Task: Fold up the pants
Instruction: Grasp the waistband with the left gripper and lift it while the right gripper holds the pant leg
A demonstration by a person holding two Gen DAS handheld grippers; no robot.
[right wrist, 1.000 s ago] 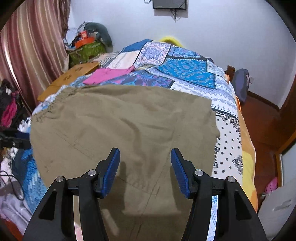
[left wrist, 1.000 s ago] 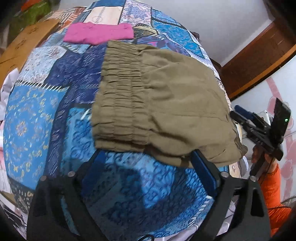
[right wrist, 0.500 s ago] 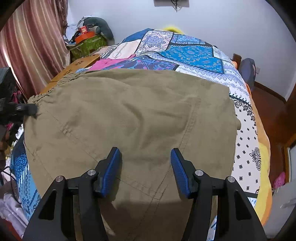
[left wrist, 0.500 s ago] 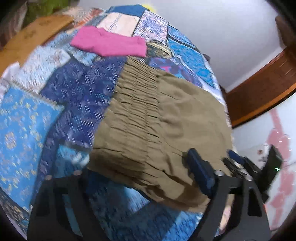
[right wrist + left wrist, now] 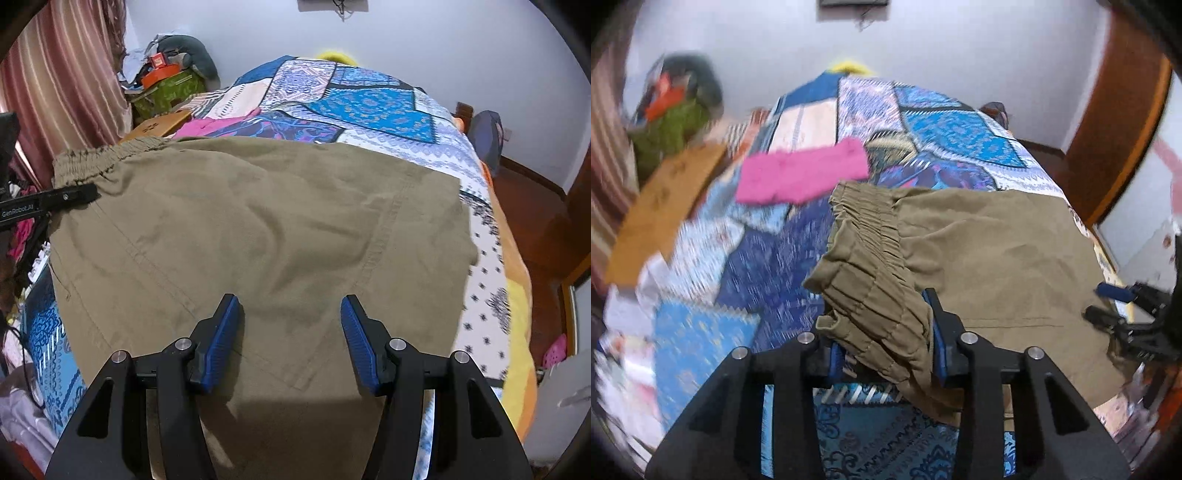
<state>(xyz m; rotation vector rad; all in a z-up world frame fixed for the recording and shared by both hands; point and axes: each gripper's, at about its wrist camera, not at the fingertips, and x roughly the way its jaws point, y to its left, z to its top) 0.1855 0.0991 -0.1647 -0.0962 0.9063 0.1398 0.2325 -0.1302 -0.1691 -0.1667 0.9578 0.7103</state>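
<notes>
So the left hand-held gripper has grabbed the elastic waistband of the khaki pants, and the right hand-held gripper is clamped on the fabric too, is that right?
Not quite. The right hand-held gripper is open above the khaki pants, its fingers apart and pinching nothing, as the right wrist view shows. The left hand-held gripper, whose jaws have just been closing, does have the elastic waistband bunched between them.

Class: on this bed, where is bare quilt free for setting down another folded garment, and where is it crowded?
Free: the quilt beyond the pants, right of the pink cloth, and the strip along the pants' right edge. Crowded: the near half under the pants, and the waistband corner in the left tongs.
</notes>
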